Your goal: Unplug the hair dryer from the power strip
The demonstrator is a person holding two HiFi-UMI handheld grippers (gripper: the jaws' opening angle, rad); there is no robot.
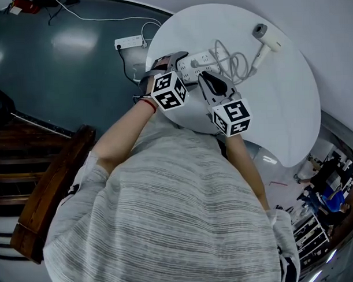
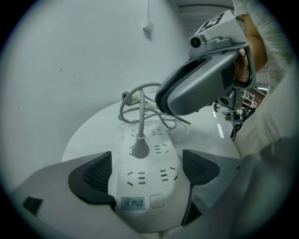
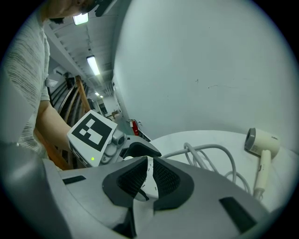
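Plug (image 2: 139, 149) seated in strip (image 2: 150, 205) — likely snug; pinch hard body, not limp cord (image 2: 140, 116). Your left gripper (image 2: 147, 173) wide astride strip — right gripper (image 3: 148, 179) closed, empty.

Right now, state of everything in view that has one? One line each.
Power strip: lying flat, one plug in.
Plug: seated, not pulled.
Hair dryer: lying down, untouched, cord looped.
Left hand-held gripper: open, straddling the strip's end.
Right hand-held gripper: shut, empty.

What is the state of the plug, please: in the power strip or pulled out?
In: the left gripper view shows the plug seated upright in a socket of the power strip.
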